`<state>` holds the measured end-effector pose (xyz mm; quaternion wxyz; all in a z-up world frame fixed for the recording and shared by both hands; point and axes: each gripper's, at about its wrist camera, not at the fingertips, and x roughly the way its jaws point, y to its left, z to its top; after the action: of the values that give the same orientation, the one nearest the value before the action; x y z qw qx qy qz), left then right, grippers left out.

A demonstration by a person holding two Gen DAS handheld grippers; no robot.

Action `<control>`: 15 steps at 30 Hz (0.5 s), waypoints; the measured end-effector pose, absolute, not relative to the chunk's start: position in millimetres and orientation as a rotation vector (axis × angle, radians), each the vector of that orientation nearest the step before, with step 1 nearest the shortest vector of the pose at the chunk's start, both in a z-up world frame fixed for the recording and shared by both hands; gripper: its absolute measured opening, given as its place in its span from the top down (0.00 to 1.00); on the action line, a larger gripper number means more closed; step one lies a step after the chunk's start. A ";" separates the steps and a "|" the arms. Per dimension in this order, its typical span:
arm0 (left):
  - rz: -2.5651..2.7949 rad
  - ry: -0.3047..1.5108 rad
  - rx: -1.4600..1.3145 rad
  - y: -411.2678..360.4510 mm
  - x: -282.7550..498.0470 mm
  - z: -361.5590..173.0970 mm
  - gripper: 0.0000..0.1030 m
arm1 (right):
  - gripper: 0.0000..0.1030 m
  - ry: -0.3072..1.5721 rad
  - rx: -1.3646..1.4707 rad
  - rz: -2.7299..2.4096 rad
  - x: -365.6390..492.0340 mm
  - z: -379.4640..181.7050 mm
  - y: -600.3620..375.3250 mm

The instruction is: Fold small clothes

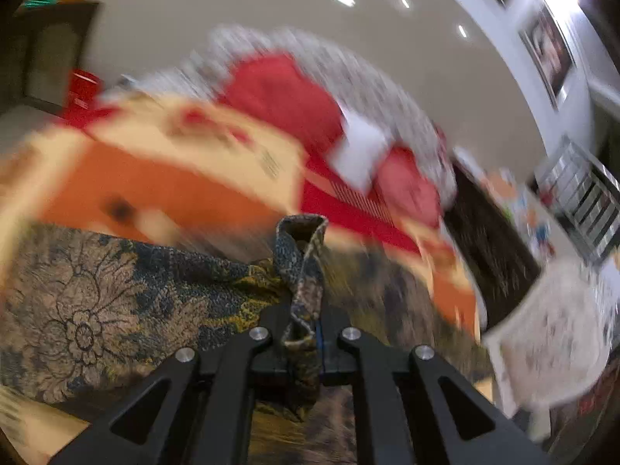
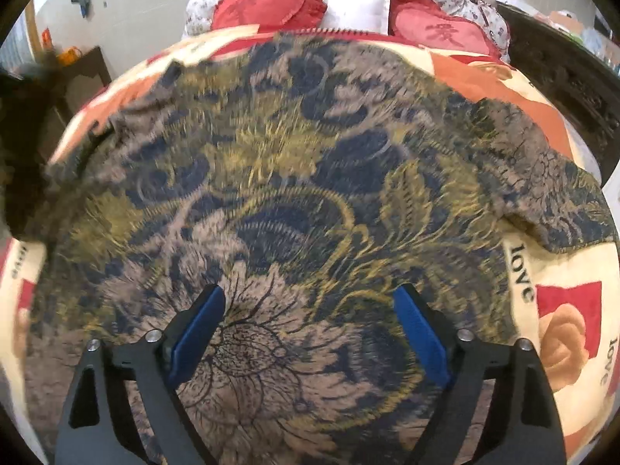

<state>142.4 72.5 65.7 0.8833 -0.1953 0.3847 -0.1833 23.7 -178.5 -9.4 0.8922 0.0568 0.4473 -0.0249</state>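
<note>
- Bedroom: a quilt (image 2: 562,279) covers the bed, cushions (image 2: 271,6) at its head.
- Shirt (image 2: 294,178) lies spread across the quilt's middle.
- Left gripper (image 1: 302,329) is clamped on a shirt edge, probably a sleeve or hem, lifted for a fold.
- Right gripper (image 2: 310,329) hovers with jaws apart, empty.
- Next: lay the edge across and smooth it.
</note>
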 end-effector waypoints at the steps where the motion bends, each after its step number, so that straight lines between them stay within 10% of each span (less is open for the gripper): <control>1: -0.391 0.834 -0.390 53.0 142.4 50.6 0.93 | 0.12 0.912 0.120 -0.047 22.8 -2.3 -184.5; 9: -0.432 0.960 -0.276 5.9 100.7 -15.0 0.51 | 0.13 0.790 0.238 0.131 41.6 28.7 -201.9; 15: -0.326 0.876 -0.103 51.3 61.2 -2.8 0.44 | 0.30 0.848 0.357 0.376 89.9 -1.8 -158.1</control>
<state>61.2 51.3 -2.8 0.8916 -0.0494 0.4219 -0.1570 89.9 -158.1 -1.8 0.8791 0.1712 0.4066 0.1803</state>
